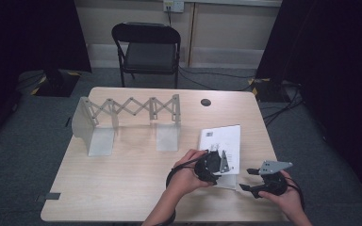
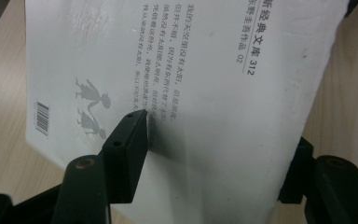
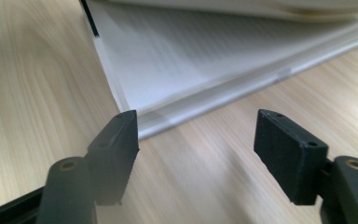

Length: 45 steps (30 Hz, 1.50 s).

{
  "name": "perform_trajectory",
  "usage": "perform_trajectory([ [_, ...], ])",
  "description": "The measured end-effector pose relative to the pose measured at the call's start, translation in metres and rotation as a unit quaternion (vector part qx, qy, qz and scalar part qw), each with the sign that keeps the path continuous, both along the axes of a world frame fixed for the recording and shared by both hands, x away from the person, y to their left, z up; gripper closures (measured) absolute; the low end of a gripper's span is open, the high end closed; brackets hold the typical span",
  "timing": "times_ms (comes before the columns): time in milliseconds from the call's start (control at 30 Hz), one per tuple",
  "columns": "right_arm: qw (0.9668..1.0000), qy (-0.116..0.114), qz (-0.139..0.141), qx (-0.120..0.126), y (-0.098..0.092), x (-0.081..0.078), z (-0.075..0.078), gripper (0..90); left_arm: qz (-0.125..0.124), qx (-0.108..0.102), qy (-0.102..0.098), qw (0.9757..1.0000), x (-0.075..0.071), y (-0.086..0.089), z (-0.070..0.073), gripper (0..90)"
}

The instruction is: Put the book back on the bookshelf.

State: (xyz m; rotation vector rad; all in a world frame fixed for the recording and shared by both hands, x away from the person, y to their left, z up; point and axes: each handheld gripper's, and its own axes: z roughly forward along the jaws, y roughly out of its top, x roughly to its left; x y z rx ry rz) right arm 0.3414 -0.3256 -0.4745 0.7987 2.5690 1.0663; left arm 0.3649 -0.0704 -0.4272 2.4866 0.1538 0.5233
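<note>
My left fingers [image 2: 214, 154] pinch the white book [image 2: 205, 93] across its cover; right fingers [image 3: 205, 154] stand spread, book corner just beyond. I should lift evenly, gripping firmly.

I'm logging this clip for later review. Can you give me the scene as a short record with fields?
Work in hand: lifting the white book by its cover
Left gripper: one jaw on the cover, the other under its edge, gripping it
Right gripper: open, empty, facing the book's corner
Surface: wooden table
Also on table: grey expandable rack, standing left of the book
Behind table: black folding chair
</note>
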Motion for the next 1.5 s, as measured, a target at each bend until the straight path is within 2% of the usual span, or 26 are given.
perform_trajectory([
  [33, 1.0000, 0.000, -0.001, -0.001, -0.001, -0.001, -0.001, 29.7, 0.003, 0.007, 0.008, 0.9999, -0.001, 0.000, 0.003, 39.7],
  [167, 1.0000, 0.003, -0.007, -0.001, -0.007, -0.005, -0.003, 29.6, 0.006, 0.009, 0.018, 0.9998, -0.001, 0.001, 0.008, 41.3],
  [233, 0.9999, 0.002, -0.011, -0.011, -0.008, -0.007, -0.007, 29.5, 0.011, 0.006, 0.026, 0.9996, -0.001, 0.002, 0.011, 42.6],
  [300, 0.9999, 0.002, -0.010, -0.010, -0.008, -0.007, -0.009, 29.5, 0.013, 0.009, 0.029, 0.9995, 0.000, 0.003, 0.014, 43.7],
  [367, 0.9997, 0.000, -0.011, -0.023, -0.005, -0.007, -0.013, 28.6, 0.014, 0.014, 0.032, 0.9993, 0.001, 0.004, 0.017, 44.1],
  [433, 0.9998, 0.003, -0.011, -0.015, -0.004, -0.007, -0.015, 28.5, 0.016, 0.016, 0.035, 0.9991, 0.001, 0.004, 0.019, 44.9],
  [500, 0.9998, -0.005, -0.012, -0.016, -0.002, -0.006, -0.015, 28.0, 0.019, 0.020, 0.044, 0.9986, 0.001, 0.005, 0.022, 46.0],
  [667, 0.9998, -0.013, -0.014, 0.000, 0.004, -0.003, -0.018, 27.8, 0.028, 0.018, 0.067, 0.9972, 0.003, 0.005, 0.032, 49.8],
  [767, 0.9997, -0.020, -0.016, -0.003, 0.009, -0.002, -0.018, 27.8, 0.032, 0.024, 0.074, 0.9965, 0.004, 0.004, 0.035, 50.2],
  [833, 0.9995, -0.027, -0.014, -0.007, 0.014, -0.001, -0.018, 27.8, 0.031, 0.031, 0.072, 0.9965, 0.005, 0.003, 0.036, 50.3],
  [933, 0.9992, -0.037, -0.011, -0.011, 0.019, -0.002, -0.018, 27.9, 0.036, 0.027, 0.078, 0.9959, 0.007, 0.004, 0.041, 51.2],
  [1067, 0.9991, -0.038, -0.013, -0.011, 0.020, -0.004, -0.018, 27.9, 0.039, 0.020, 0.085, 0.9954, 0.010, 0.006, 0.046, 52.4],
  [1167, 0.9991, -0.040, -0.014, -0.007, 0.022, -0.003, -0.019, 27.2, 0.038, 0.030, 0.084, 0.9953, 0.011, 0.004, 0.049, 53.1],
  [1200, 0.9983, -0.055, -0.013, -0.016, 0.026, -0.001, -0.019, 26.0, 0.038, 0.036, 0.087, 0.9949, 0.012, 0.002, 0.050, 53.0],
  [1233, 0.9983, -0.055, -0.013, -0.016, 0.026, -0.001, -0.019, 26.0, 0.038, 0.036, 0.087, 0.9949, 0.012, 0.002, 0.050, 53.0],
  [1267, 0.9961, -0.081, -0.004, -0.035, 0.033, -0.001, -0.017, 24.9, 0.037, 0.038, 0.086, 0.9949, 0.012, 0.001, 0.050, 52.9],
  [1300, 0.9961, -0.081, -0.004, -0.035, 0.033, -0.001, -0.017, 24.9, 0.037, 0.038, 0.086, 0.9949, 0.012, 0.001, 0.050, 52.9],
  [1333, 0.9924, -0.104, -0.002, -0.066, 0.038, 0.001, -0.014, 23.8, 0.034, 0.042, 0.087, 0.9948, 0.012, 0.000, 0.049, 52.9],
  [1367, 0.9924, -0.104, -0.002, -0.066, 0.038, 0.001, -0.014, 23.8, 0.034, 0.042, 0.087, 0.9948, 0.012, 0.000, 0.049, 52.8],
  [1433, 0.9903, -0.116, 0.002, -0.076, 0.041, 0.003, -0.013, 23.1, 0.034, 0.043, 0.083, 0.9950, 0.012, 0.000, 0.047, 52.7],
  [1467, 0.9848, -0.145, 0.019, -0.093, 0.044, 0.002, -0.013, 23.7, 0.032, 0.045, 0.083, 0.9950, 0.012, 0.001, 0.045, 52.4],
  [1500, 0.9848, -0.145, 0.019, -0.093, 0.044, 0.002, -0.013, 23.7, 0.032, 0.045, 0.083, 0.9950, 0.012, 0.001, 0.045, 52.4],
])
